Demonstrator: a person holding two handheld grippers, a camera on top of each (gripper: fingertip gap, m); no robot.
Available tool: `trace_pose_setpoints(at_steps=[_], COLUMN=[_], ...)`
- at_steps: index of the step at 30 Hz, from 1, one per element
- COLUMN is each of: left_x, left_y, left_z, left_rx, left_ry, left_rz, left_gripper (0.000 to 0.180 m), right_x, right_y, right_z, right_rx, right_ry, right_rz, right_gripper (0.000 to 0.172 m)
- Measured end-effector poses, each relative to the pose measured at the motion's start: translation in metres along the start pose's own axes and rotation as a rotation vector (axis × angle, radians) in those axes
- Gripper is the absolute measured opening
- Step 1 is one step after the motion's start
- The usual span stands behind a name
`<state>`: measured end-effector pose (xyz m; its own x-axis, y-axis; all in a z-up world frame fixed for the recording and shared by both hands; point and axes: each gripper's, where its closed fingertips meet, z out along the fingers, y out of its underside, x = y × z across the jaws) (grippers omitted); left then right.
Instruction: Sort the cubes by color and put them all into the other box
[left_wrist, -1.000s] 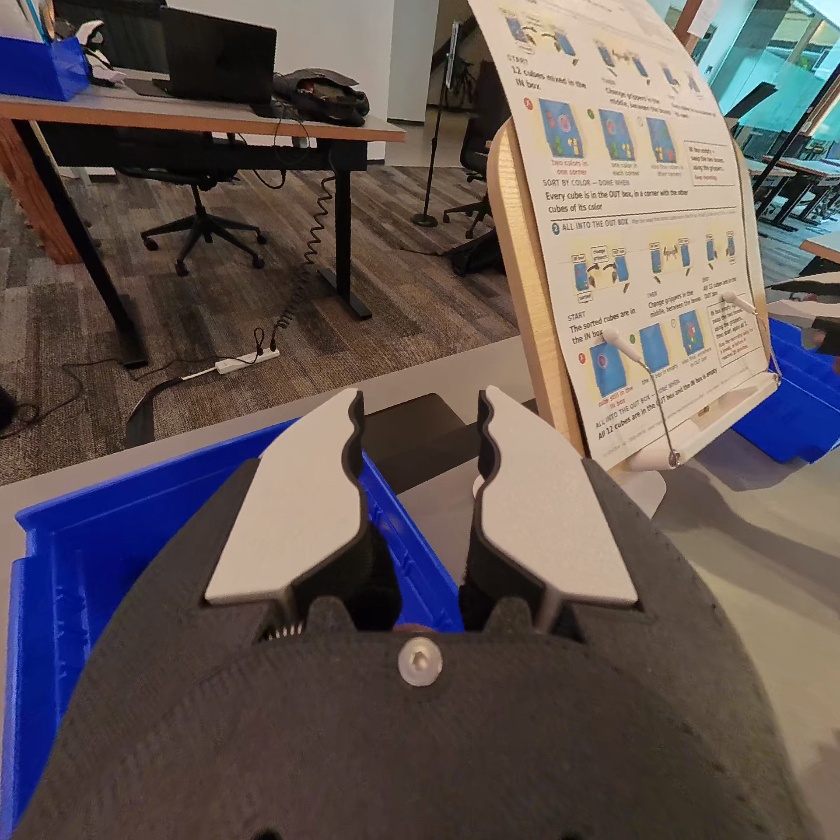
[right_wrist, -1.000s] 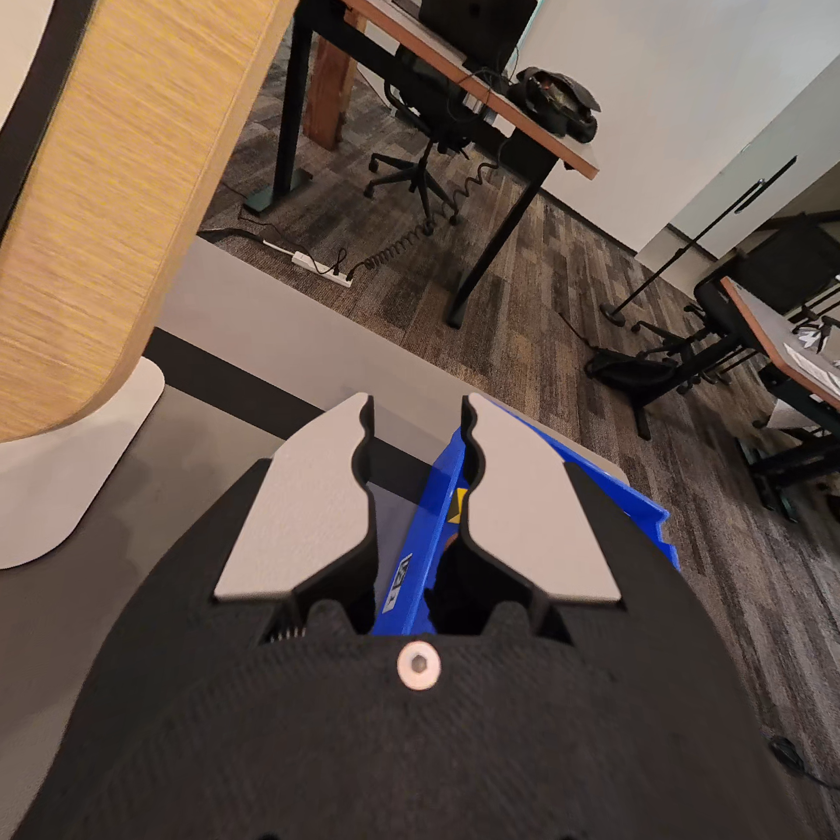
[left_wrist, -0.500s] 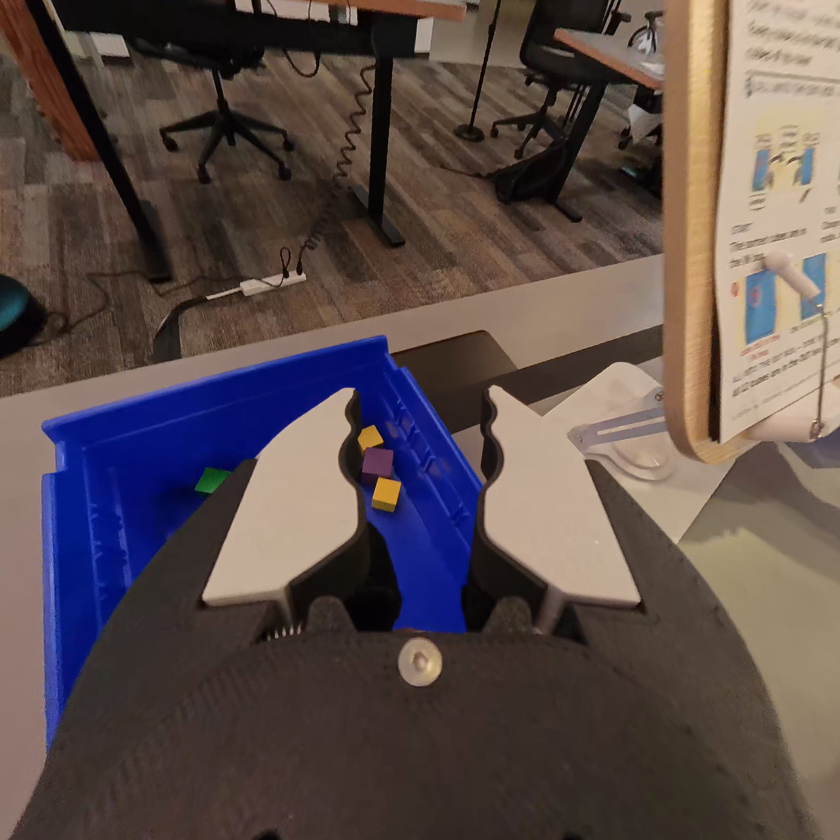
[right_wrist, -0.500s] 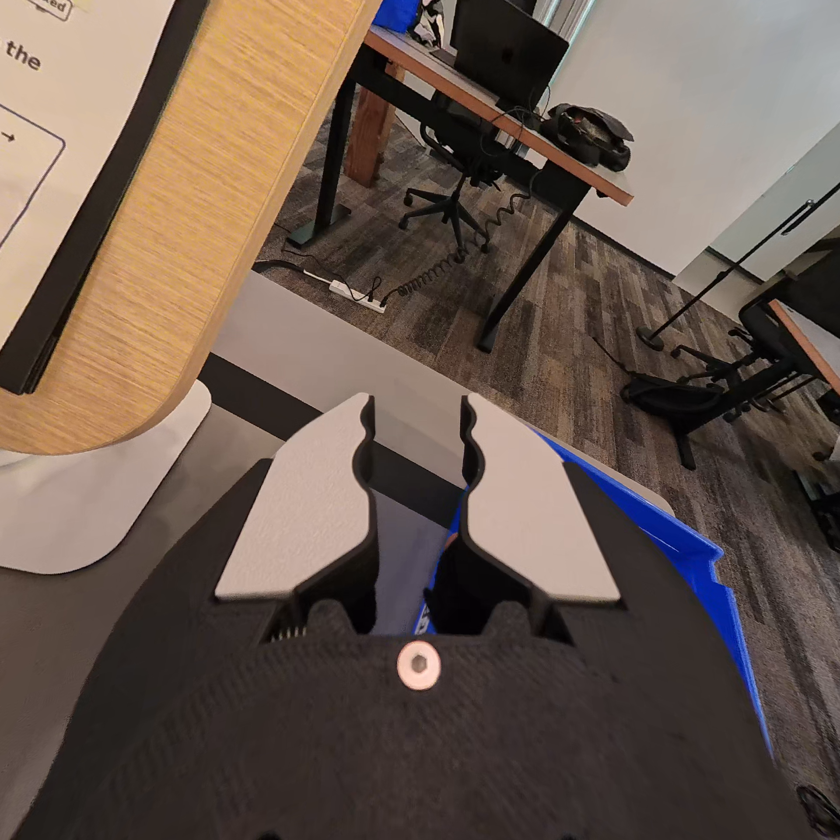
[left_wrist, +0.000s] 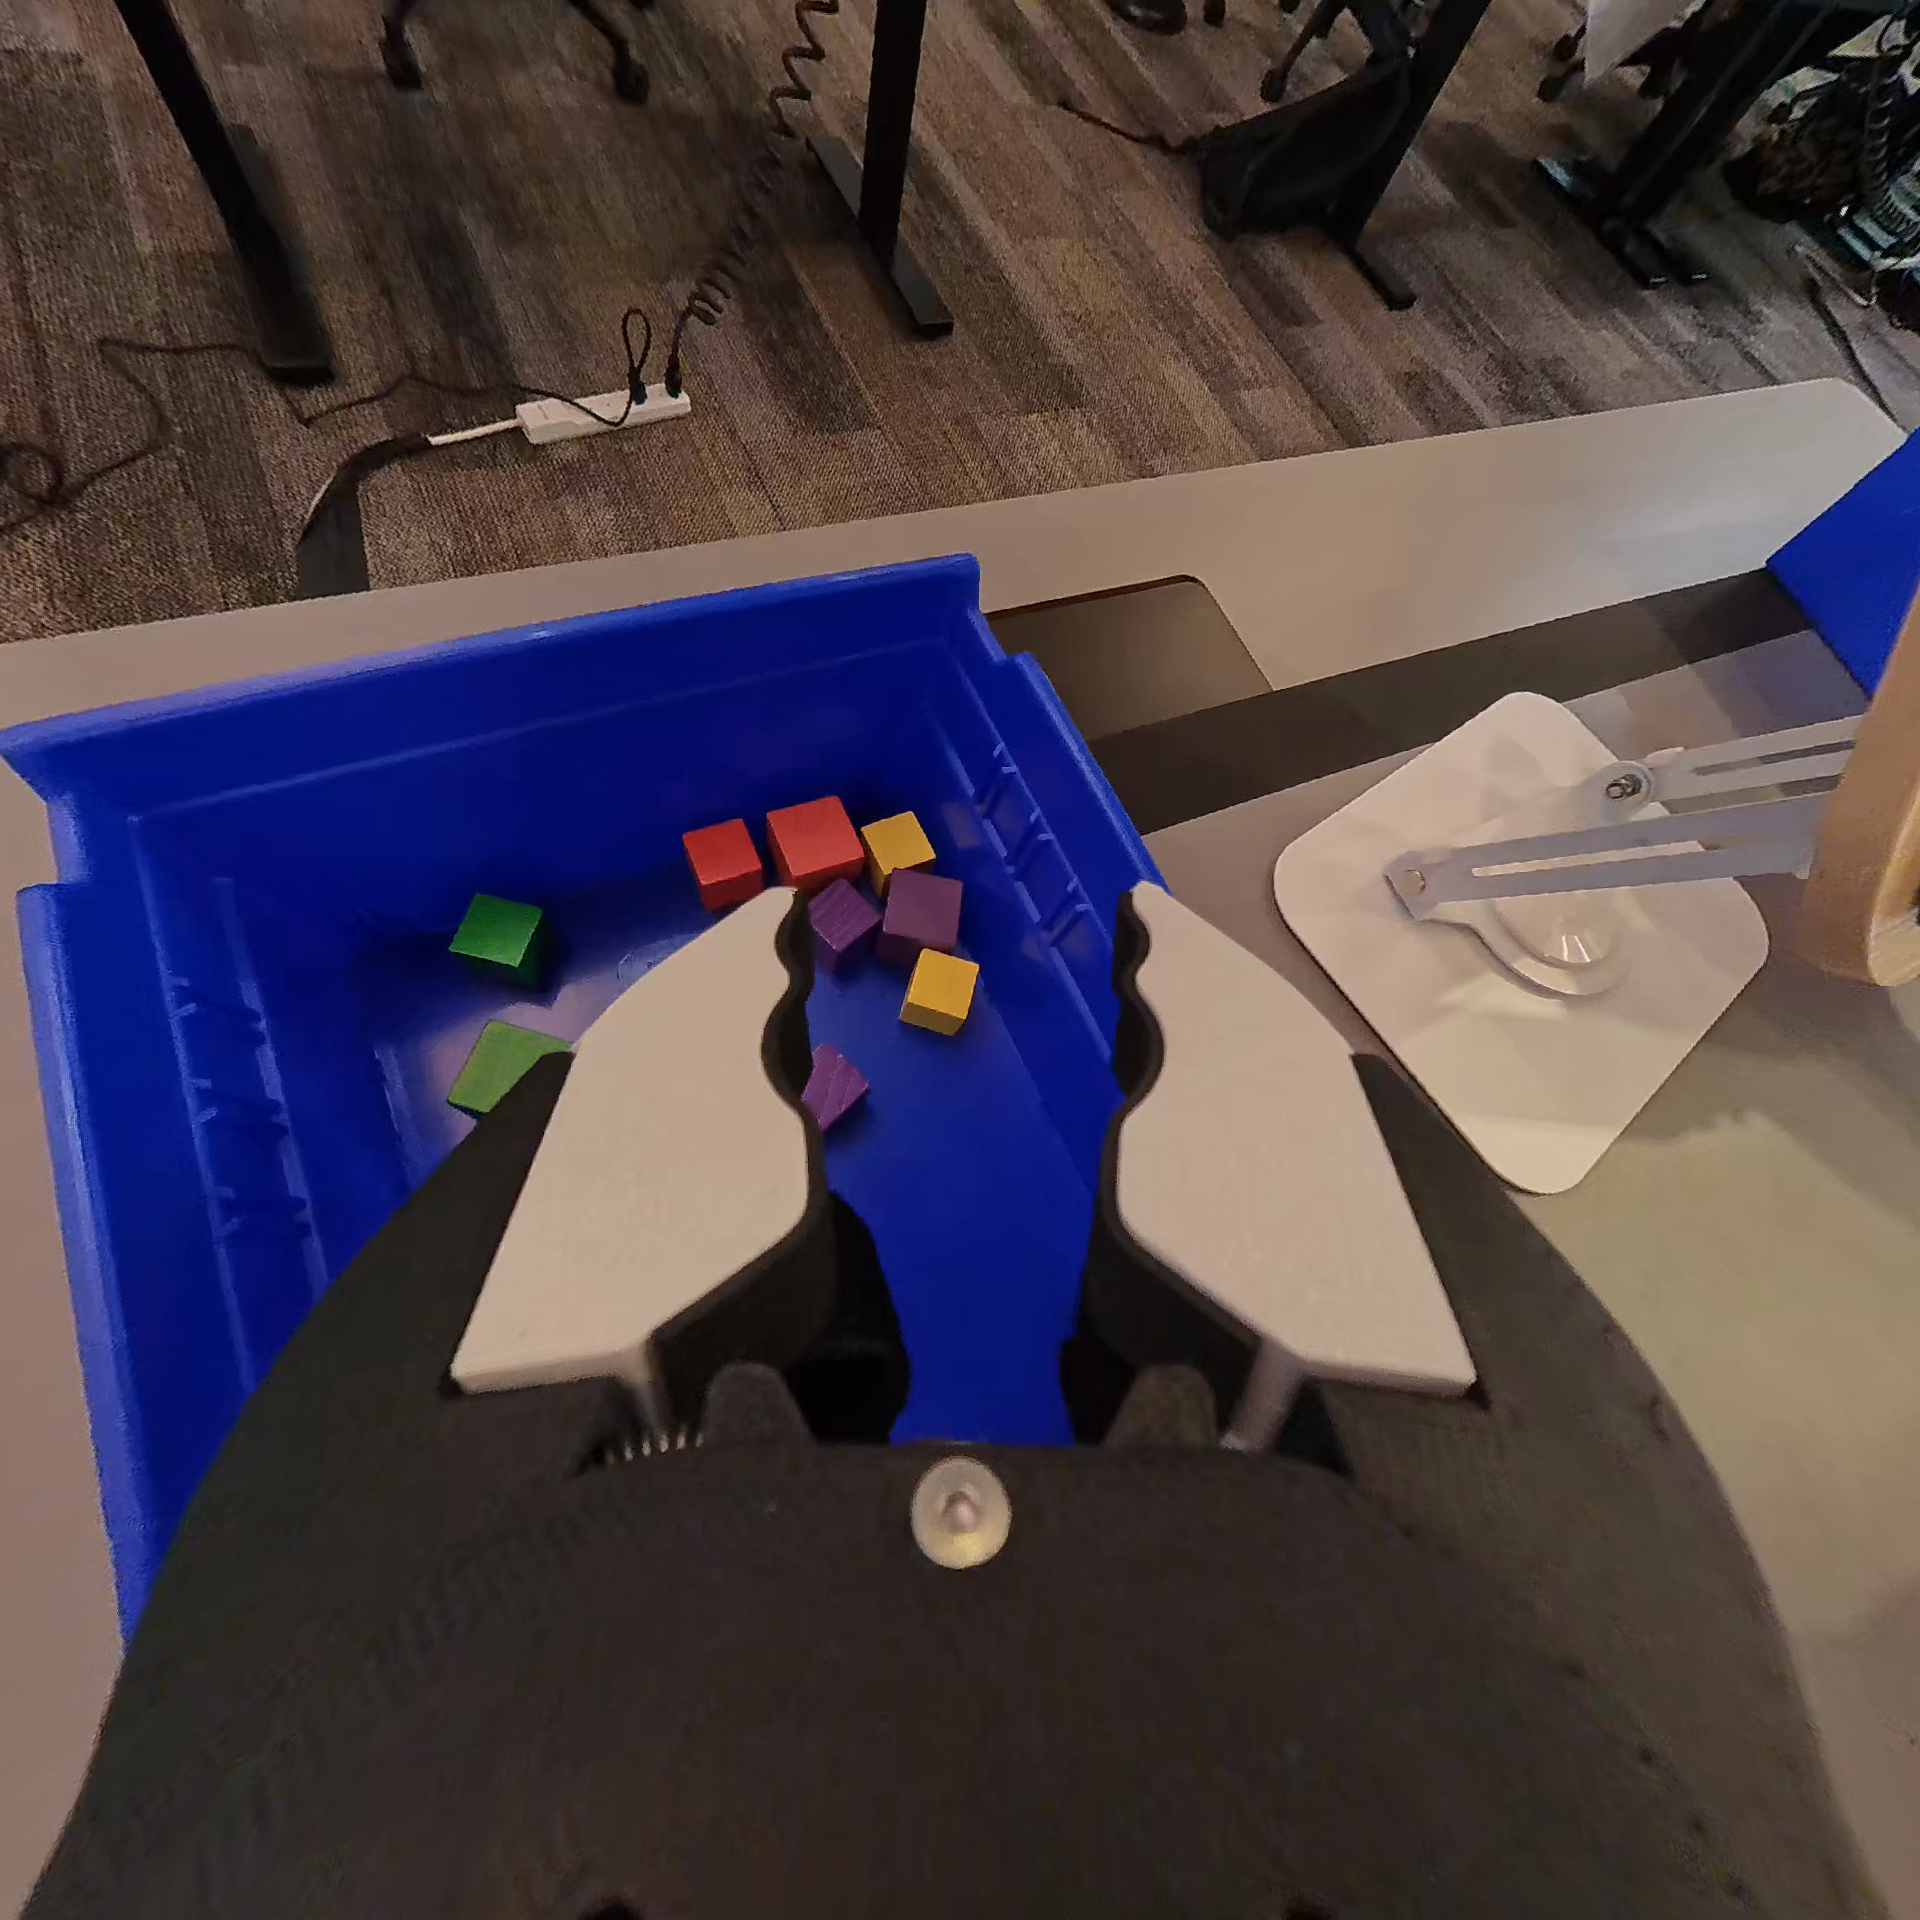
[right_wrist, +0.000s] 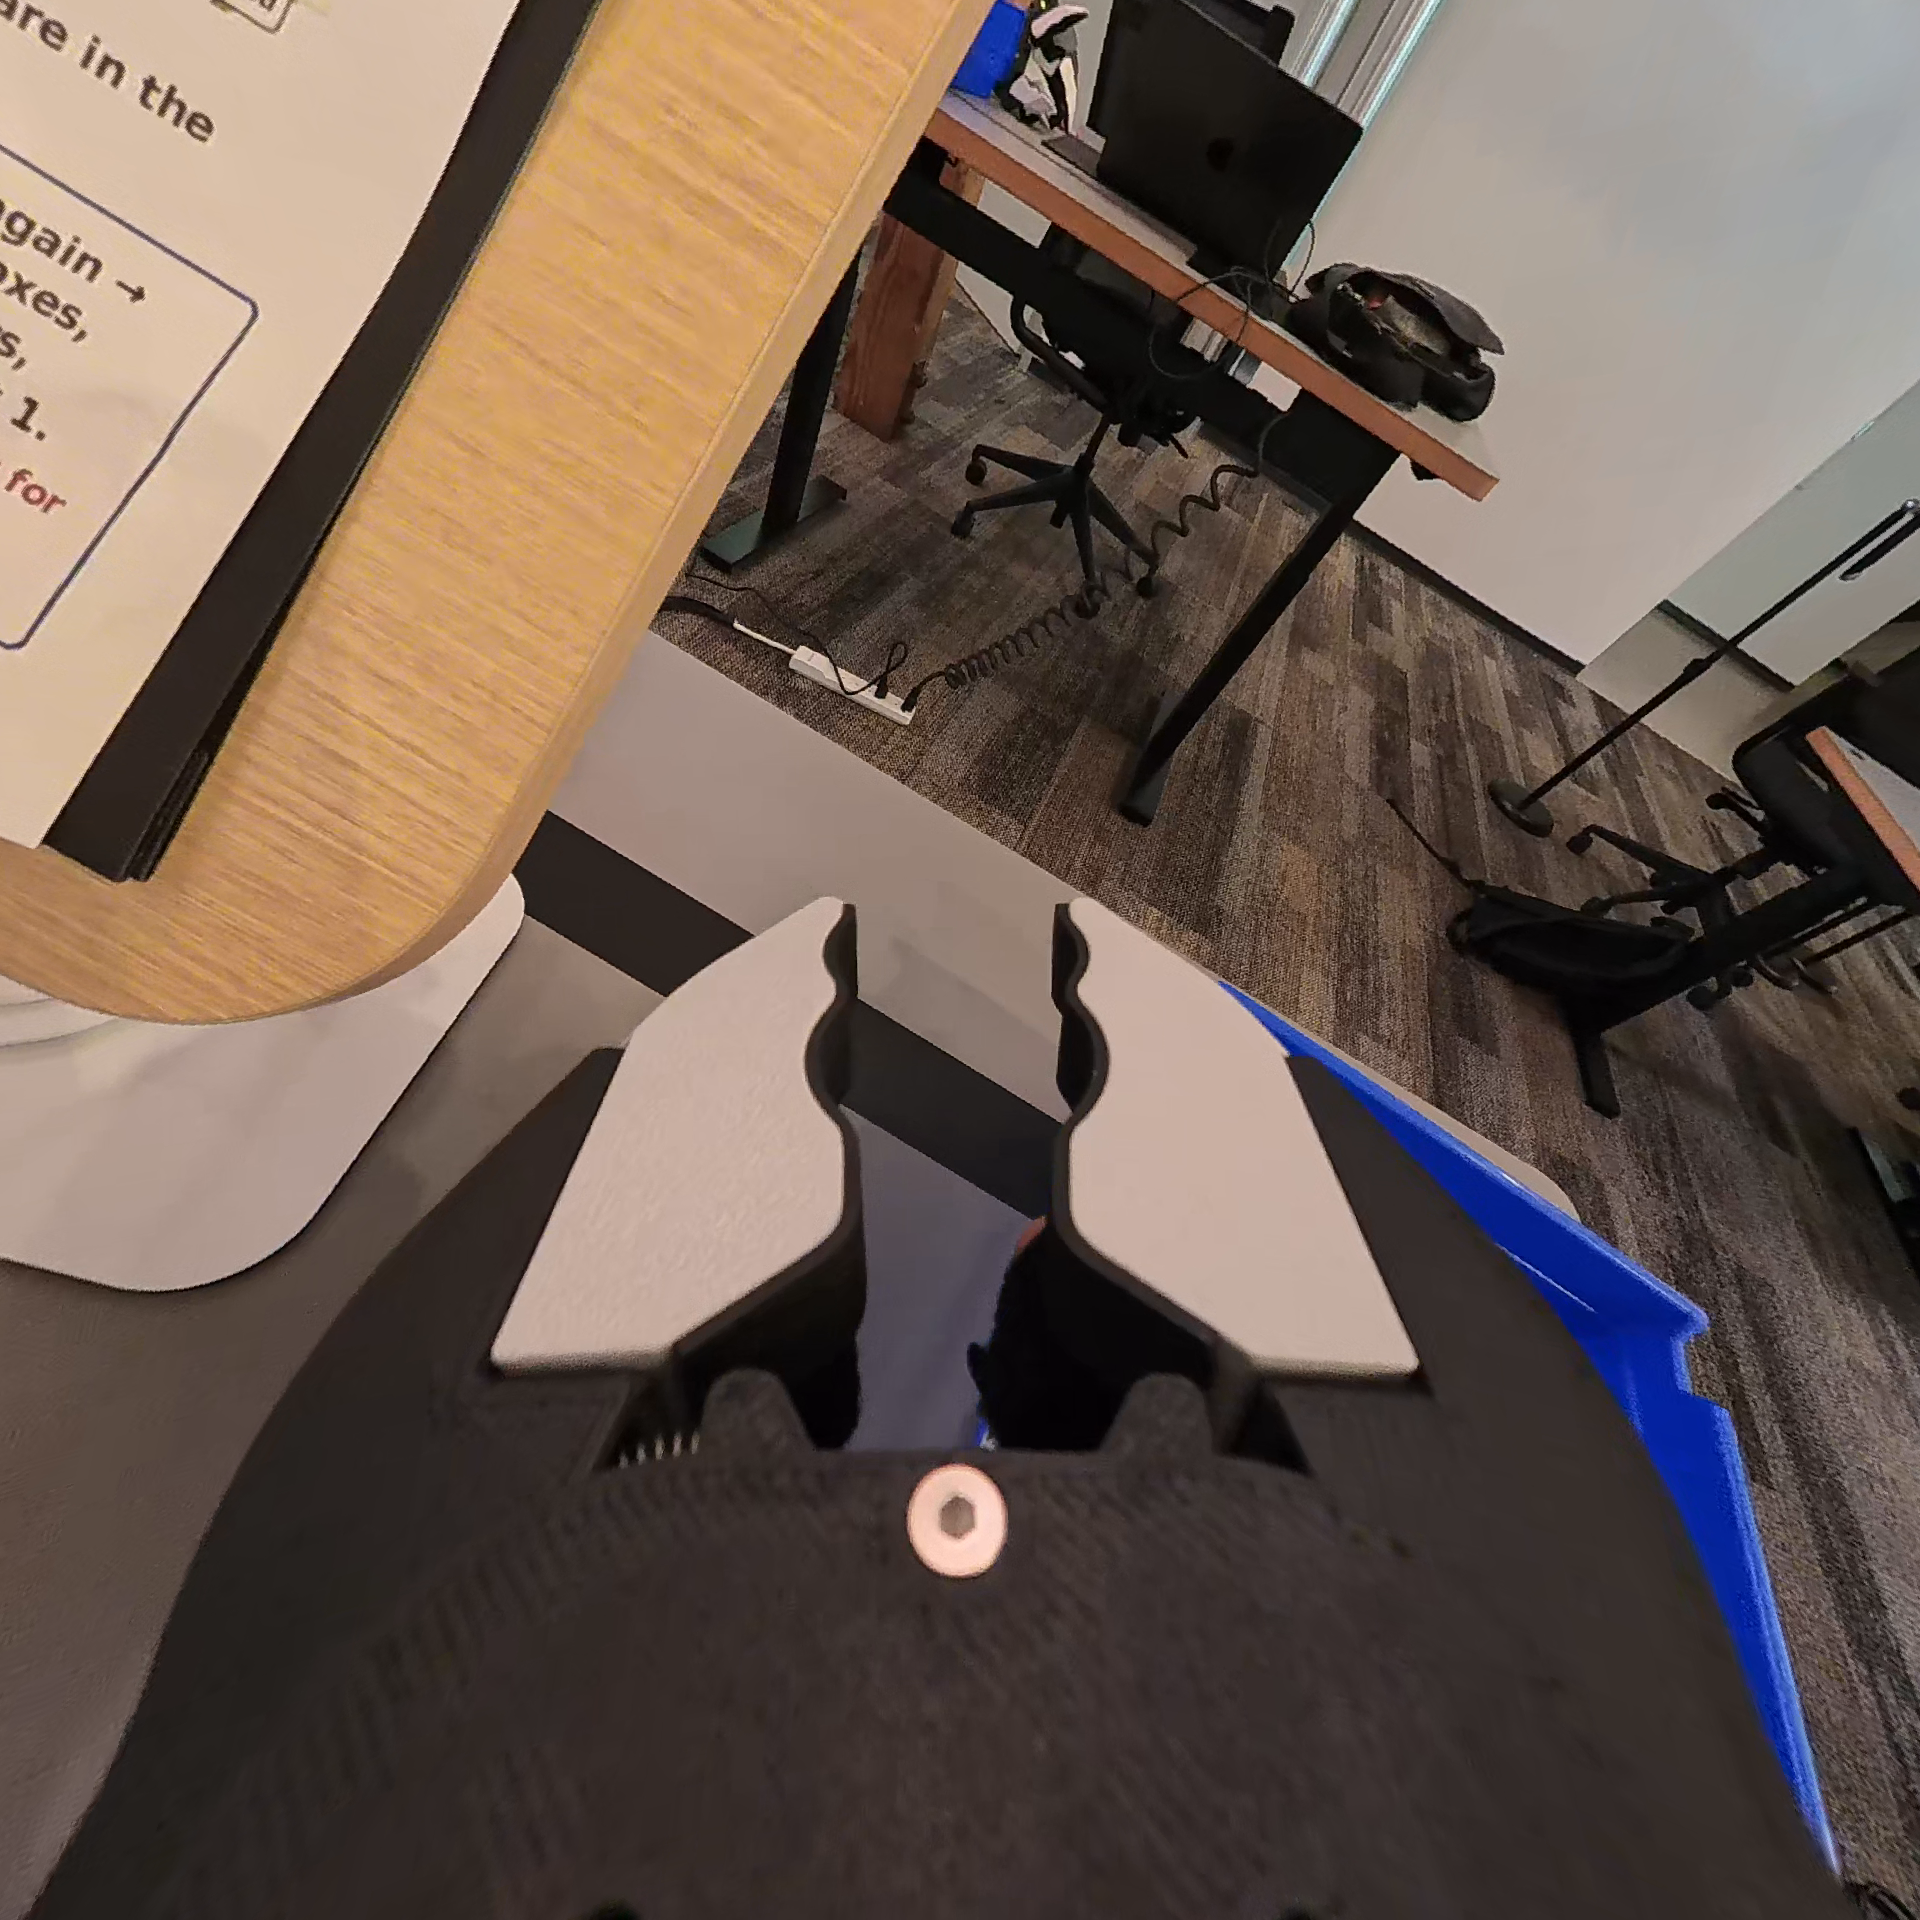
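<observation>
Printed writing appears in one place only: a white sheet (right_wrist: 156, 312) mounted on a wooden board (right_wrist: 499, 520), upper left of the right wrist view. It carries black lettering, a blue-outlined text box and a line of red lettering, all cut off by the frame edge. The wording is not reproduced here. The left wrist view shows no legible marking.
</observation>
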<state>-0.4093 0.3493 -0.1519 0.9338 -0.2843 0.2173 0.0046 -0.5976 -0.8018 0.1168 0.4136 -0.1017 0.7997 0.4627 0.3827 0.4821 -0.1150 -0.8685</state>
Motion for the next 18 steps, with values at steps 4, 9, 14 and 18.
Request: trace_pose_setpoints(at_steps=[4,9,14,18], left_x=[-0.003,-0.005,-0.006,-0.011], left_y=[0.005,0.009,0.023,0.041], left_z=[-0.001,0.0,0.009,0.02], left_rx=[-0.03,-0.049,-0.121,-0.216], left_ry=[0.004,0.009,0.015,-0.02], left_rz=[-0.007,-0.021,-0.035,-0.049], left_gripper=[0.055,0.055,0.056,0.056], right_x=[-0.002,-0.002,-0.003,-0.006], right_y=[0.002,0.003,0.003,0.004], right_z=[0.002,0.002,0.003,0.005], right_rx=[-0.008,-0.004,-0.003,-0.005], right_ry=[-0.007,-0.013,-0.023,-0.032], right_rz=[-0.002,0.003,0.008,0.005], right_gripper=[0.036,0.036,0.036,0.036])
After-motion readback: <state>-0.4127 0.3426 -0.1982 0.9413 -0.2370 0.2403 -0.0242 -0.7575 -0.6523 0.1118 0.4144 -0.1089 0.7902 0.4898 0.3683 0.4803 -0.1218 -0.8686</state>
